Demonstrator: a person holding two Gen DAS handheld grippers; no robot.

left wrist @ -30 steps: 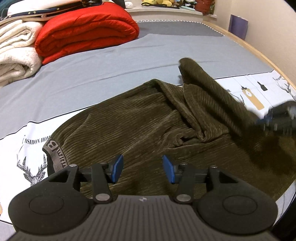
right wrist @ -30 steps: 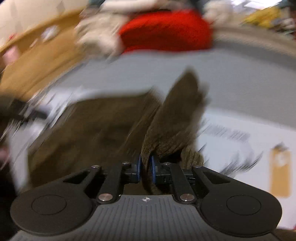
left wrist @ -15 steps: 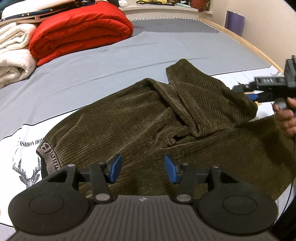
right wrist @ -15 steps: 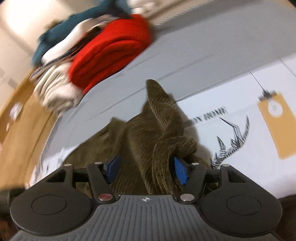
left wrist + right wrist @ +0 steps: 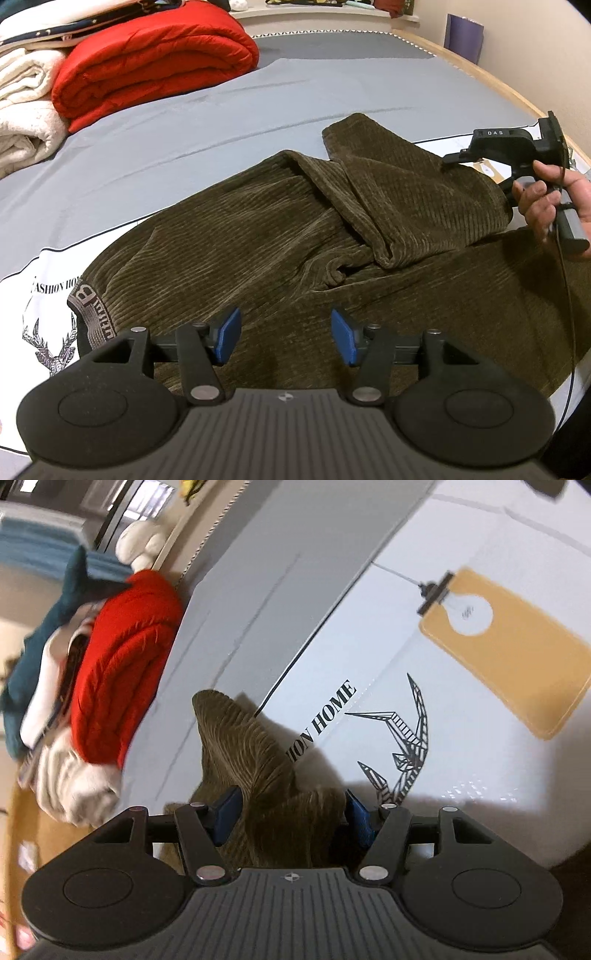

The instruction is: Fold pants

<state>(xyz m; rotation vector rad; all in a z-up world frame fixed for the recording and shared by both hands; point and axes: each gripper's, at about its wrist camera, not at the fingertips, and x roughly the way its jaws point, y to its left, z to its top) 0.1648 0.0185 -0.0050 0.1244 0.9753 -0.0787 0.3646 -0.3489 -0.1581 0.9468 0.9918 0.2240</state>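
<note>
From the left wrist we see our left tongs (image 5: 284, 341) hovering agape and empty over the near edge of the olive corduroy pants (image 5: 258, 236), which sprawl rumpled on the bed (image 5: 221, 122); one leg lies thrown across, far right.

From the right wrist, our right tongs (image 5: 291, 819), just sprung apart, straddle a bunched leg end without pinching. We judge folding barely begun: smoothing and every fold remain.
</note>
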